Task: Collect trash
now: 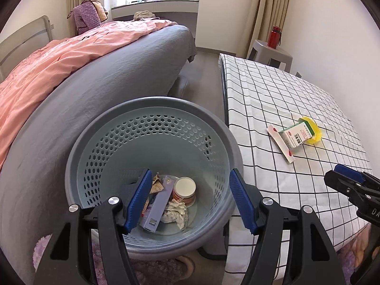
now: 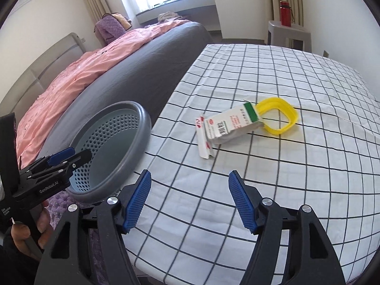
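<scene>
Two tools are up, and both of yours stand with jaws apart and nothing between the blue pads. Your left tool [image 1: 190,199] hangs over the round grey-blue perforated plastic waste basket [image 1: 152,109], pointing down into it. At the bottom lie a white paper cup with a patterned band [image 1: 184,190], a lilac cardboard box [image 1: 158,210], a crumpled ball of printed paper [image 1: 175,215] and a small scrap of wrapper [image 1: 156,182]. That basket stands on the floor, squeezed between the grey-sheeted bed with the pink duvet [image 1: 99,71] and the desk under a white cloth with a black grid [image 1: 273,90].

Your right tool [image 2: 190,199] hovers above the near part of that checked desk, empty-handed. Ahead of it, well apart from the pads, sits the remaining trash: a white and green medicine carton [image 2: 231,123] lying on its side, one end resting on a bright yellow plastic ring [image 2: 282,116], the other overlapping a flat white and red paper sachet [image 2: 204,142]. At the far wall a red bottle [image 2: 285,13] stands on a grey stool [image 2: 288,32].
</scene>
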Available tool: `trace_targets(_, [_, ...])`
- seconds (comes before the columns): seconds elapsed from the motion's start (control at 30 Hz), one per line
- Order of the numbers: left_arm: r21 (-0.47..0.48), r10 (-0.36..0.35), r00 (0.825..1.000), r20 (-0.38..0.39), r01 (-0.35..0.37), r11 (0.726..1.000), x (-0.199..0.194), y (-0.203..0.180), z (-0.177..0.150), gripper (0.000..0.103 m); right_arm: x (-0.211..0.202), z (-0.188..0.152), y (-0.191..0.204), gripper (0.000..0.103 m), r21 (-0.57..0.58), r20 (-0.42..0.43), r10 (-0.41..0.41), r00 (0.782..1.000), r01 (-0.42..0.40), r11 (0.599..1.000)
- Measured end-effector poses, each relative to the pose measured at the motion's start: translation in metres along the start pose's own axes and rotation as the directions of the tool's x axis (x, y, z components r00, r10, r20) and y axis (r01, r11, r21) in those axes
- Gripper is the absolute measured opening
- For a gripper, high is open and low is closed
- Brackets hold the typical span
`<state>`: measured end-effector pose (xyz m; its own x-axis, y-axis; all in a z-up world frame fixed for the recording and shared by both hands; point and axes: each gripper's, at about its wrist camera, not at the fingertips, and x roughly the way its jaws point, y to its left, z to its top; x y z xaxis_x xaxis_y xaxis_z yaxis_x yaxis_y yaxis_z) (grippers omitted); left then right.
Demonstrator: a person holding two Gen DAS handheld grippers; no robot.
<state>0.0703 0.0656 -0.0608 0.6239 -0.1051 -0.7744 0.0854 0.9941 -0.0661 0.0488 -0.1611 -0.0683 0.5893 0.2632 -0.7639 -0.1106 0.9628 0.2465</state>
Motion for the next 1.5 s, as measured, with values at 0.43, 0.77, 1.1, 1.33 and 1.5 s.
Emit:
trace_targets(0.43, [0.096,-0.117,0.993,-0.035,0.119,0.988,0.017,-0.076,0.009,0.066,-0.022,-0.020,-0.073,0.066,0.111,0.012,-0.038,0.999,0.036,0.993])
trace_targets(0.77, [0.156,-0.138,0.989,-0.046,0.143,0.977,0.039,-0.113,0.034,0.066,-0.019,-0.013,-0.103,0.067,0.142,0.025,-0.004,1.000,0.000,0.990])
trace_targets(1.1, [0.243,-0.097,0.993,-0.062,0.109,0.964,0.070,-0.140,0.062,0.069,-0.006,-0.011,-0.119,0.072,0.173,0.031,0.058,0.998,-0.062,0.983])
trace_targets(1.33, [0.248,-0.072,0.993,-0.092,0.093,0.964,0.104,-0.148,0.085,0.069,-0.006,-0.012,-0.125,0.072,0.188,0.036,0.077,0.996,-0.082,0.979])
trace_targets(1.5, [0.288,-0.038,0.992,-0.117,0.071,0.955,0.127,-0.152,0.094,0.069,-0.007,-0.012,-0.127,0.072,0.196,0.041,0.088,0.995,-0.094,0.976])
